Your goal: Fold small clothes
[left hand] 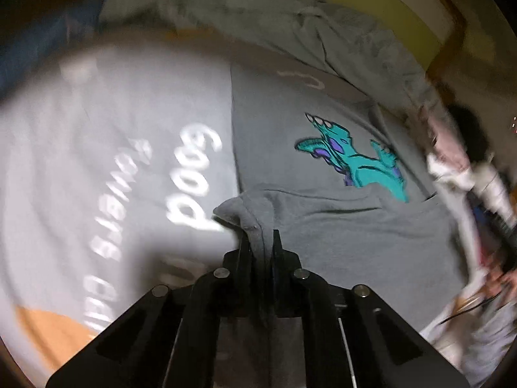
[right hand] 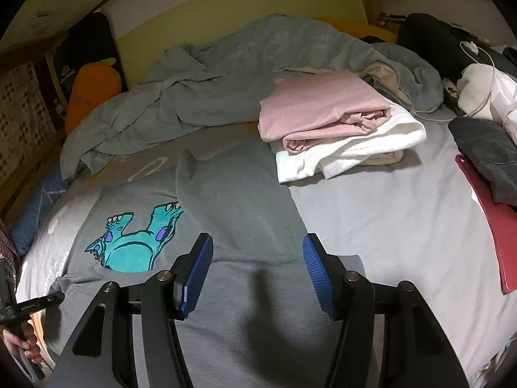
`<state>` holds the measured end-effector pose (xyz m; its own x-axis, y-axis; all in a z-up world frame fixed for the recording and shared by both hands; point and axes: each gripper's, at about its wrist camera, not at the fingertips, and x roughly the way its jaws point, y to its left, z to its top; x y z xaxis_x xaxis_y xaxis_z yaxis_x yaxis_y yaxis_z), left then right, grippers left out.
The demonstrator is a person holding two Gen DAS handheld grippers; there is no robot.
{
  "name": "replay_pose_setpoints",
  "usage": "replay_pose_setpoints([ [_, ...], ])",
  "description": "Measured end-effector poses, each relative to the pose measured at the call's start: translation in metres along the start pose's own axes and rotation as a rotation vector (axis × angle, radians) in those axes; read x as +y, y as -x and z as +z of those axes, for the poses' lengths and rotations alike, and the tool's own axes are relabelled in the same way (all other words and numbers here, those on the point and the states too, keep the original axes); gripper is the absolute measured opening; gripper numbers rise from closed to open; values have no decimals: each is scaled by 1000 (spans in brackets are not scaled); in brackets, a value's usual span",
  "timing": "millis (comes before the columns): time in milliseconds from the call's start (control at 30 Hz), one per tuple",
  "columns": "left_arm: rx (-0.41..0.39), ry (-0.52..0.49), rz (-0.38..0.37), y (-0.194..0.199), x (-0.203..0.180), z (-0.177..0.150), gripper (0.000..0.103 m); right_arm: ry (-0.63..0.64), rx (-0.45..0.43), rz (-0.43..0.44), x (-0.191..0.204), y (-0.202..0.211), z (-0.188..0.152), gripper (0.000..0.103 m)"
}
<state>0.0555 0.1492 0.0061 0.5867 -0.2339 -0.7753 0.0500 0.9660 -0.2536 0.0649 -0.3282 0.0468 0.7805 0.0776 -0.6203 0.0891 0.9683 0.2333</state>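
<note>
A grey shirt [right hand: 245, 200] with a teal monster print [right hand: 135, 242] lies on the bed, one side folded over toward the middle. My left gripper [left hand: 260, 242] is shut on a bunched edge of the grey shirt [left hand: 339, 226], pinching it between the black fingers. The print [left hand: 355, 161] shows beyond it. My right gripper [right hand: 257, 274] is open, its blue pads [right hand: 197, 274] spread wide just above the shirt's near part, holding nothing. The left gripper also shows at the right wrist view's lower left edge [right hand: 35, 304].
A stack of folded pink [right hand: 323, 110] and white clothes [right hand: 349, 148] sits at the back right. A rumpled grey-green duvet [right hand: 200, 90] lies behind. A red tablet [right hand: 484, 226] and dark cloth [right hand: 488, 155] are at the right. The sheet has white lettering [left hand: 190, 181].
</note>
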Motion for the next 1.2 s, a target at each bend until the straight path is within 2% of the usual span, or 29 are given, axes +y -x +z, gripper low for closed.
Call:
replay_pose_setpoints([
  [33,-7,-29,42,3,0,1,10,5,-5,-6,0,0,0,59],
  [100,22,50,47,2,21,1,9,19,-13,-36,0,0,0,59],
  [167,52,176,-1,2,51,0,8,19,-10,-41,-1,0,1,59],
  [233,49,183,-51,6,61,0,8,11,-9,-35,-4,0,2,59],
  [300,59,167,-163,6,57,-1,10,2,-15,-33,-6,2,4,59],
  [333,47,170,-212,8,56,-2,15,-4,-21,-33,-8,3,5,59],
  [367,43,162,-239,8,53,-2,25,-9,-25,-33,-9,4,6,59],
  [400,37,149,-239,9,50,-1,34,-13,-30,-34,-10,5,8,59],
  [467,9,115,-206,11,44,1,42,-19,-38,-41,-14,9,10,59],
  [533,17,124,-207,6,42,4,49,-7,-33,-53,-17,11,12,59],
  [567,47,137,-217,-2,41,5,54,9,-7,-75,-22,8,12,59],
  [633,94,169,-245,-15,44,6,55,-2,43,-98,-34,0,10,59],
  [733,82,169,-279,-21,37,5,60,-79,189,11,-58,-20,2,60],
  [767,83,167,-303,-22,32,5,59,-100,227,30,-63,-25,-2,59],
  [800,94,181,-364,-26,31,5,52,-112,259,15,-67,-31,-6,59],
  [833,119,192,-414,-29,29,3,45,-105,286,-34,-68,-35,-10,59],
  [867,148,186,-414,-34,27,2,33,-78,319,-115,-67,-41,-17,59],
  [900,148,149,-343,-34,24,1,21,-61,337,-130,-65,-44,-22,59],
  [933,140,115,-308,-32,20,1,21,-50,348,-109,-63,-44,-25,60],
  [1000,118,97,-283,-26,17,-1,19,-27,356,-45,-59,-42,-30,60],
  [1067,101,68,-243,-24,11,-2,16,-28,361,-18,-60,-43,-33,60],
  [1100,94,56,-226,-22,8,-1,15,-43,353,-7,-62,-43,-32,54],
  [1133,80,54,-211,-17,6,0,14,-54,342,7,-64,-43,-31,23],
  [1167,64,61,-204,-12,4,1,13,-66,345,49,-65,-44,-30,8],
  [1200,45,76,-207,-5,7,2,13,-83,345,94,-65,-44,-29,7],
])
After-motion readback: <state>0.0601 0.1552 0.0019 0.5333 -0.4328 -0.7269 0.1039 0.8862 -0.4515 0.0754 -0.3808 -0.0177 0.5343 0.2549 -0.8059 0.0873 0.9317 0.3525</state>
